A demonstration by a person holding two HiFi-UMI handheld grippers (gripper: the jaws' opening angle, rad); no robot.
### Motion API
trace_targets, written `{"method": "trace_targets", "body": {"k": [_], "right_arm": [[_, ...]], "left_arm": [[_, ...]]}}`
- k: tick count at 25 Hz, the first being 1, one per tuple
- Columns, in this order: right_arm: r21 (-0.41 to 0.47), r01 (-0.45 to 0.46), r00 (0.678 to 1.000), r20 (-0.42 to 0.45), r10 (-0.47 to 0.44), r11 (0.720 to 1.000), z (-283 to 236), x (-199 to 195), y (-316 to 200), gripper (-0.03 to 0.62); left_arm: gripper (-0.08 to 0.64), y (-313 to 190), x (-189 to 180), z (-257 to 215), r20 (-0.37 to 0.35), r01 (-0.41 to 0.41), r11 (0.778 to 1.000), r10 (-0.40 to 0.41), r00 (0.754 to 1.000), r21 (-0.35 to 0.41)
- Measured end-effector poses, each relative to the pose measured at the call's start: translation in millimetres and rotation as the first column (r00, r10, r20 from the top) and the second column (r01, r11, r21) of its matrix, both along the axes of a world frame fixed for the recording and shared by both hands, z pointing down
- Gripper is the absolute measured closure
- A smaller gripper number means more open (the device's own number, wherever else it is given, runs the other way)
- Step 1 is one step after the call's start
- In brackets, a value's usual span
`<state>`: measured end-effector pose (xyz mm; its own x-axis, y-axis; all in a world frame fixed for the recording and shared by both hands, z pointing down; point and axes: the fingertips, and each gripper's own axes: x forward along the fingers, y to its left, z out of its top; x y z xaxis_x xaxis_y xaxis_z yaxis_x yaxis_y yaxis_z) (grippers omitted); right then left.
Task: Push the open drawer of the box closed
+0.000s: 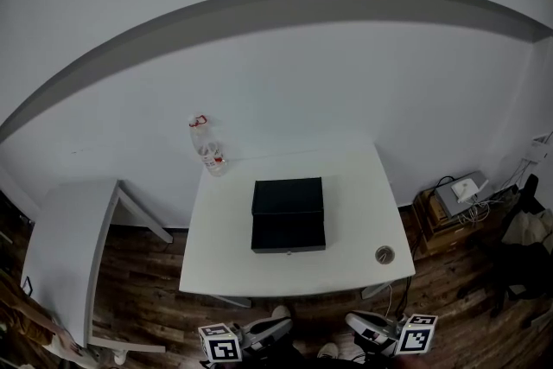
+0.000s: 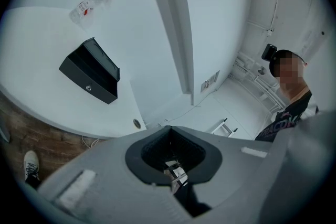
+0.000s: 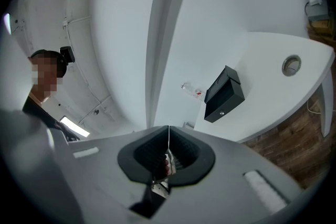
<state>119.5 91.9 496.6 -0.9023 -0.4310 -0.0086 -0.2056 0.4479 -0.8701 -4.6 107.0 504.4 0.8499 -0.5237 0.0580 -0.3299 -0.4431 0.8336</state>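
Your left gripper and right gripper are both clenched on nothing, low at the near edge, well short of the white table. The black box sits mid-table, its drawer standing out toward you. I'd judge nothing done yet: the approach and the push are both left.

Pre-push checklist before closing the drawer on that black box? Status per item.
1. Jaws of left gripper shut, empty: ok.
2. Jaws of right gripper shut, empty: ok.
3. Open drawer of black box faces both grippers: ok.
4. Contact with drawer front: not ok, both short of the table.
5. Clearance from plastic bottle, at far corner: ok.
6. Box stays put when pushed: cannot tell.
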Motion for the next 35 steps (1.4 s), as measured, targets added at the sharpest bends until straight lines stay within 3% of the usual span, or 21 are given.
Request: {"method": "trace_targets", "body": {"k": [6, 19, 28, 35], "right_arm": [[-0.022, -0.071, 0.997, 0.011, 0.071, 0.997, 4.1, 0.4, -19.7, 0.578], [-0.052, -0.182, 0.983, -0.015, 0.181, 0.982, 7.2, -34.3, -76.1, 0.569], [-0.091, -0.227, 0.974, -0.047, 0.223, 0.970, 16.9, -52.6, -102.4, 0.569], [-0.117, -0.252, 0.966, -0.080, 0.244, 0.961, 23.5, -64.7, -114.4, 0.569]], "left_arm": [[0.560, -47.1, -23.0, 1.0, 0.014, 0.005, 1.000, -0.005, 1.000, 0.013], [0.558, -162.8, -111.4, 17.1, 0.118, 0.065, 0.998, -0.067, 0.991, 0.021], [0.558, -259.6, -166.7, 47.7, 0.232, 0.133, 0.991, -0.131, 0.964, 0.008], [0.488, -317.4, -188.3, 87.8, 0.328, 0.159, 0.986, -0.133, 0.935, -0.056]]}}
